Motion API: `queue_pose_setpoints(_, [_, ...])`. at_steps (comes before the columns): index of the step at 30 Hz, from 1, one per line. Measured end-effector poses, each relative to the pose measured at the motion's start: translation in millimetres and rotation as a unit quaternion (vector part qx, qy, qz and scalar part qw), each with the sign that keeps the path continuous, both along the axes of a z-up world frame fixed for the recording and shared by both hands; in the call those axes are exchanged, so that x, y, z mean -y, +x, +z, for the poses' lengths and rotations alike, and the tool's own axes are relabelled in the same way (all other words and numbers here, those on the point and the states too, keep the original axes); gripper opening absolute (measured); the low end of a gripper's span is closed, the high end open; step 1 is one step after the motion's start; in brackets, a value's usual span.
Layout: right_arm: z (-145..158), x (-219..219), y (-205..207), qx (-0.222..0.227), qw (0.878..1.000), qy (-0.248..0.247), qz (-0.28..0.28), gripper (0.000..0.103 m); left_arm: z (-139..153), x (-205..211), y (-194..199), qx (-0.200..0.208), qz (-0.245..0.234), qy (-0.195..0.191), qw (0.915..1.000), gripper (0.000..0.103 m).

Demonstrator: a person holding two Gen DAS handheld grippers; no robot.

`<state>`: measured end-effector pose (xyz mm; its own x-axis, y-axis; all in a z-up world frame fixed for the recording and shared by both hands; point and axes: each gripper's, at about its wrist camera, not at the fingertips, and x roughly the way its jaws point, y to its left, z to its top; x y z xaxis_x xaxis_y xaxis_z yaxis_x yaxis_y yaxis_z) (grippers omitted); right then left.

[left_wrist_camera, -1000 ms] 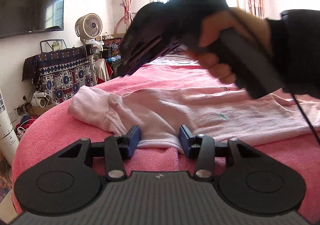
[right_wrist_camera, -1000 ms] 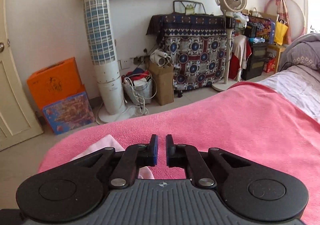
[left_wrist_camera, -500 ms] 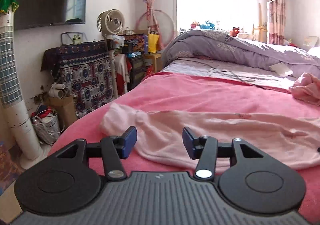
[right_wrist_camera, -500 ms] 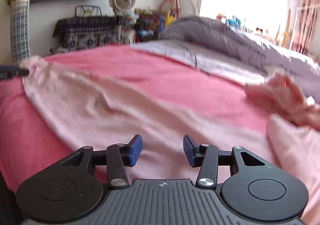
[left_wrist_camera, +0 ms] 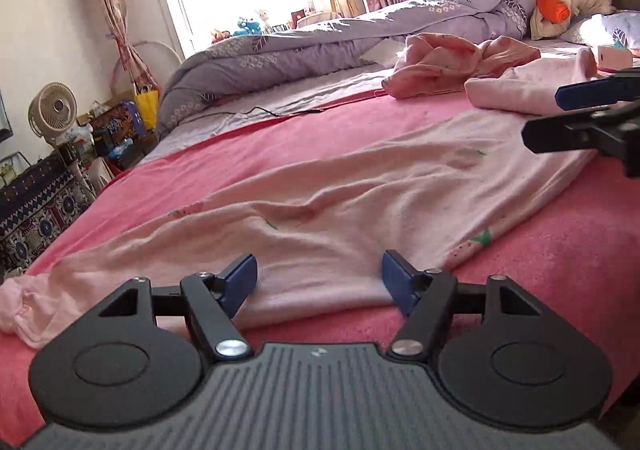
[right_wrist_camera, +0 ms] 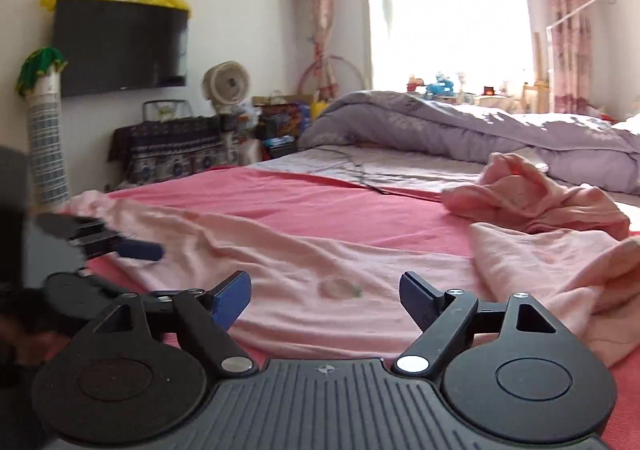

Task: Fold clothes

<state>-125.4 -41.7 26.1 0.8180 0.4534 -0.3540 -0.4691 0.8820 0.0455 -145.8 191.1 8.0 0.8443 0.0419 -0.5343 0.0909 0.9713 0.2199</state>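
Left wrist view: a pale pink shirt [left_wrist_camera: 360,201] lies spread long and flat on a pink blanket [left_wrist_camera: 256,153] on the bed. The shirt looks soft and thin, with wavy wrinkles and tiny fruit prints. The blanket looks fuzzy like a towel.

The left gripper [left_wrist_camera: 319,282] is wide open. Its blue fingertips [left_wrist_camera: 240,282] sit low at the near edge of the shirt, one on each side of a flat bit of cloth. It holds nothing. I cannot tell if the tips touch the cloth.

In the right wrist view, the right gripper [right_wrist_camera: 326,296] is wide open too, just above the same shirt [right_wrist_camera: 304,274], and holds nothing. The left gripper [right_wrist_camera: 120,246] shows at the left side, over the shirt. One sleeve [right_wrist_camera: 552,270] is bunched up near the right tip.

Past the shirt lies a crumpled darker pink cloth [right_wrist_camera: 532,197]. Behind it is a puffy purple quilt [right_wrist_camera: 460,129]. A thin black cord [right_wrist_camera: 360,173] lies on the grey sheet. By the wall stand a fan [right_wrist_camera: 227,83], a dark TV [right_wrist_camera: 120,47] and a bright window [right_wrist_camera: 448,25].
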Motion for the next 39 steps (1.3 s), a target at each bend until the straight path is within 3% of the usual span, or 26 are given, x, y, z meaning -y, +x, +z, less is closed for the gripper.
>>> queue_pose_setpoints(2, [-19.4, 2.9, 15.8, -0.059, 0.997, -0.026, -0.047, 0.088, 3.6, -5.6, -7.4, -0.005, 0.003, -0.024, 0.9997, 0.071])
queue_pose_setpoints(6, [-40.1, 9.4, -12.7, -0.013, 0.998, -0.031, -0.043, 0.088, 34.2, -24.9, 7.6, 0.017, 0.033, -0.108, 0.9935, 0.076])
queue_pose_setpoints(7, [-43.3, 11.2, -21.5, -0.001, 0.999, -0.035, -0.042, 0.089, 38.1, -24.5, 16.0, 0.029, 0.041, -0.114, 0.9922, 0.085])
queue_pose_setpoints(8, [-45.8, 13.4, -27.9, 0.002, 0.999, -0.038, -0.038, 0.09, 38.9, -20.5, 27.2, 0.04, 0.05, -0.107, 0.9923, 0.093])
queue_pose_setpoints(12, [-42.2, 24.7, -41.7, 0.002, 0.999, -0.048, -0.015, 0.091, 16.0, -13.4, 37.4, 0.025, 0.071, -0.064, 0.9951, 0.094])
queue_pose_setpoints(14, [-29.6, 30.1, -43.0, -0.014, 0.999, -0.03, -0.014, 0.103, 2.0, -10.6, 39.1, 0.012, 0.081, -0.041, 0.9958, 0.094])
queue_pose_setpoints(15, [-22.3, 32.1, -41.9, -0.019, 1.0, -0.013, -0.012, 0.103, -5.1, -9.3, 40.0, 0.005, 0.085, -0.03, 0.9959, 0.094])
queue_pose_setpoints(18, [-2.9, 27.5, -26.4, -0.012, 1.0, 0.021, 0.005, 0.103, -7.9, -18.1, 21.9, -0.01, 0.089, -0.051, 0.9947, 0.094])
queue_pose_setpoints(22, [7.4, -1.3, 9.7, 0.011, 1.0, 0.028, 0.001, 0.103, -4.0, -16.7, -5.5, -0.012, 0.093, -0.042, 0.9947, 0.094])
queue_pose_setpoints(26, [-21.8, -34.7, 42.2, -0.081, 0.995, -0.063, -0.002, 0.103, 12.7, -18.4, -10.8, -0.028, 0.089, -0.041, 0.9947, 0.094])
queue_pose_setpoints(27, [-30.2, -35.6, 39.7, -0.076, 0.995, -0.068, -0.003, 0.103, 18.8, -20.9, -7.9, -0.029, 0.088, -0.046, 0.9947, 0.094])
queue_pose_setpoints(33, [-40.8, -17.9, 17.3, -0.058, 0.997, -0.042, 0.021, 0.103, 63.8, -22.3, 66.5, -0.006, 0.043, -0.114, 0.9926, 0.092])
queue_pose_setpoints(36, [-41.0, -16.9, 17.0, -0.052, 0.998, -0.037, 0.022, 0.103, 61.0, -1.9, 122.4, -0.039, 0.015, -0.088, 0.9952, 0.092])
queue_pose_setpoints(39, [-41.7, -14.4, 13.3, -0.043, 0.998, -0.031, 0.023, 0.103, 34.0, 21.7, 168.2, -0.117, -0.024, -0.045, 0.9918, 0.085])
